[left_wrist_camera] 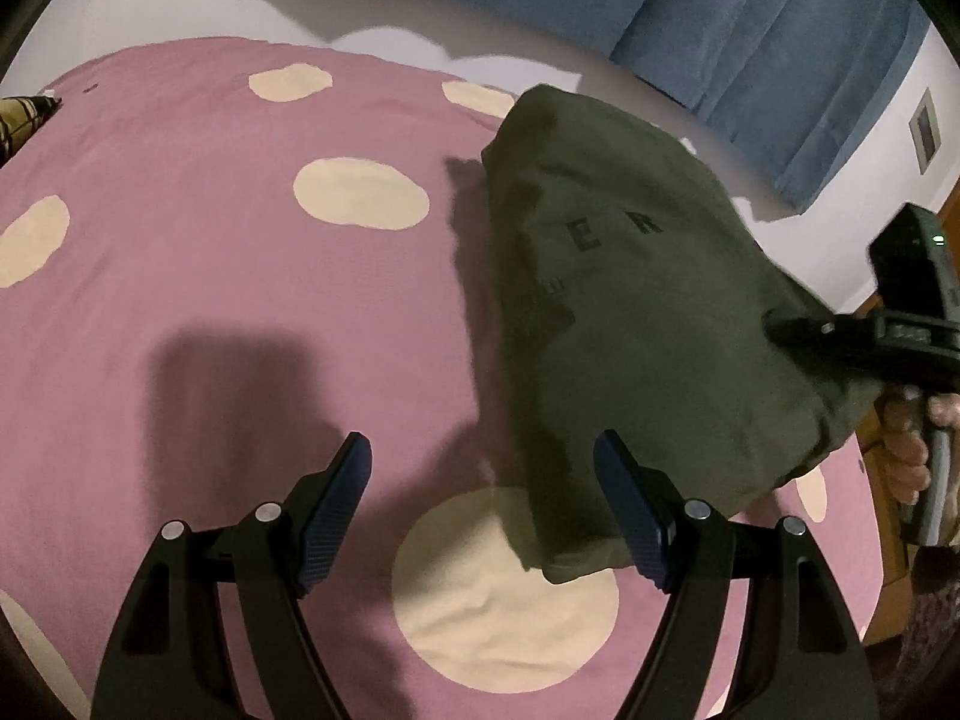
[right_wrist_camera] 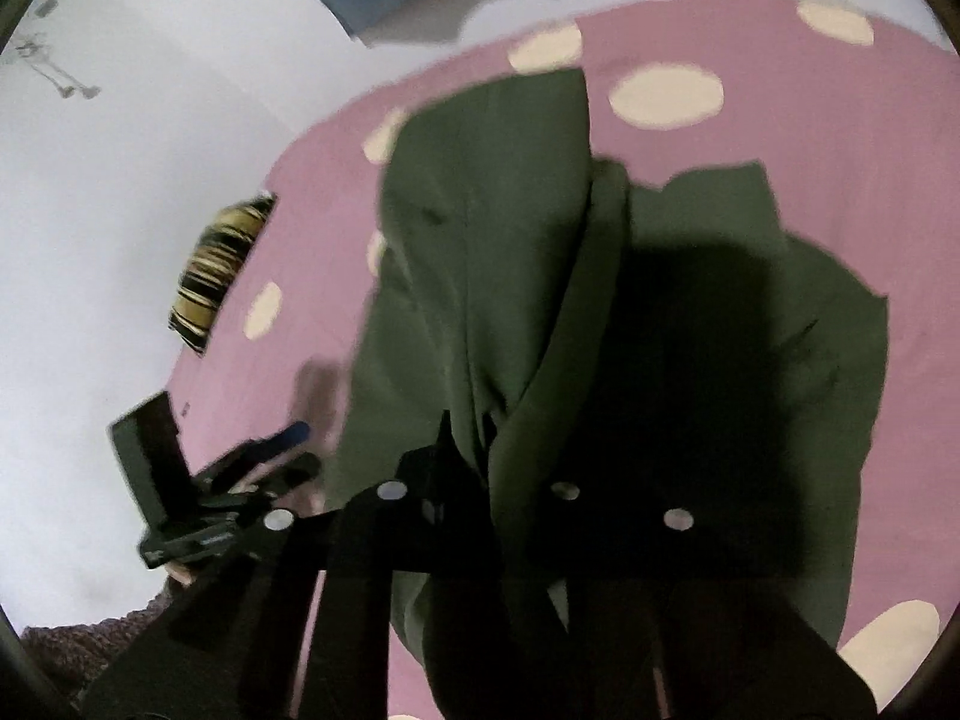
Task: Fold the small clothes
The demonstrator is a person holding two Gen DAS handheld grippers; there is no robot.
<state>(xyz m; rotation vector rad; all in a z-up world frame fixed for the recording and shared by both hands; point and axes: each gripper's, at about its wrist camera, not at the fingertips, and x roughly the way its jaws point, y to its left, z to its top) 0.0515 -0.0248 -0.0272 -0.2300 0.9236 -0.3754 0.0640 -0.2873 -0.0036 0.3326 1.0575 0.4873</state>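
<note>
A dark olive-green garment (left_wrist_camera: pixel 636 300) with dark letters printed on it lies partly lifted on a pink bed sheet with cream dots (left_wrist_camera: pixel 240 240). My left gripper (left_wrist_camera: pixel 483 456) is open and empty, hovering above the sheet at the garment's near left edge. My right gripper (left_wrist_camera: pixel 780 321) is shut on the garment's right side and holds that part raised. In the right wrist view the garment (right_wrist_camera: pixel 480 252) drapes from my right gripper (right_wrist_camera: pixel 480 444) in a fold, with the rest spread on the sheet (right_wrist_camera: pixel 780 120). The left gripper (right_wrist_camera: pixel 288 438) shows there at lower left.
A striped yellow-and-black cloth (right_wrist_camera: pixel 222 264) lies at the bed's far edge, also seen in the left wrist view (left_wrist_camera: pixel 21 120). Blue curtains (left_wrist_camera: pixel 690 12) hang on the white wall behind the bed. Wooden furniture (left_wrist_camera: pixel 888 480) stands beside the bed at right.
</note>
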